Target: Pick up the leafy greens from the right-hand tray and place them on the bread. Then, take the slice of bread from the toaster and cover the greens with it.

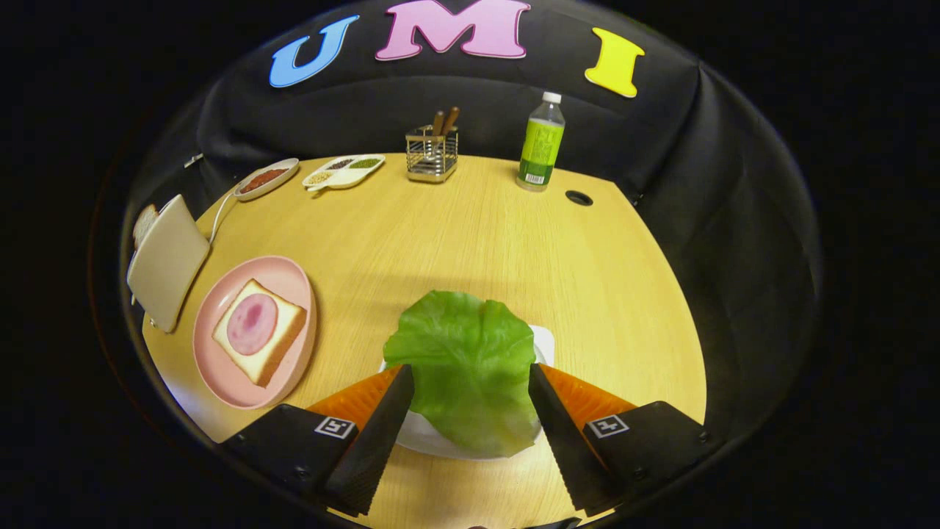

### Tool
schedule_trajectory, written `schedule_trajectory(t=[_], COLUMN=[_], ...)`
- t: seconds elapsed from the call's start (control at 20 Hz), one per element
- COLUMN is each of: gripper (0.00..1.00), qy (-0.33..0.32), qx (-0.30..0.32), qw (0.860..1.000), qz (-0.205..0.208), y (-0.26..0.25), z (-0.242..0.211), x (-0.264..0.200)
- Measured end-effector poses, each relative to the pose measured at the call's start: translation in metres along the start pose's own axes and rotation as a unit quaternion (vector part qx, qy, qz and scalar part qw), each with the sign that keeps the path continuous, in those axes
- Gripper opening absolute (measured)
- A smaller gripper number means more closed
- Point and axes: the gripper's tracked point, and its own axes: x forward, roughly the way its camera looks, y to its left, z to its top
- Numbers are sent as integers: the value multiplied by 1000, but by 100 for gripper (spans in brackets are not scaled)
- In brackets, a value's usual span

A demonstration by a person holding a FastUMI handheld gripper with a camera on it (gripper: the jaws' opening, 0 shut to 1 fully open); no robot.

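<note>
The jaws stand wide open, one black finger on each side of the lettuce leaf, and neither finger presses on it, so the gripper holds nothing. The leaf lies spread over a white tray, hiding most of it, with the tray's pale rim showing at the far right corner and under the near edge of the leaf. Tray and leaf rest on a light wooden table with a rounded outline and a fine straight grain. To the left of the fingers, well apart from the leaf, a pink plate carries a slice of bread with a round of ham on top. Just beyond the plate stands a cream toaster with a slice of toast sticking out of its slot, and a white cord runs from it across the table. Along the far edge are an oval dish of red-brown stuff, a divided dish of seeds or spices, a wire holder with brown handles in it, a green-labelled bottle and a dark cable hole. Black cloth hangs around the table on all sides.
</note>
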Motion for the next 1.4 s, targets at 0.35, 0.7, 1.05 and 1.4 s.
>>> schedule_trajectory(t=[0.35, 0.7, 1.05, 1.4], gripper=[90, 66, 30, 6], qy=[23, 23, 33, 43], qx=[1, 11, 15, 25], qw=[999, 999, 999, 997], qz=[24, 38, 39, 58], y=[2, 7, 9, 14], z=[-9, -10, -10, -10], x=[18, 20, 19, 14])
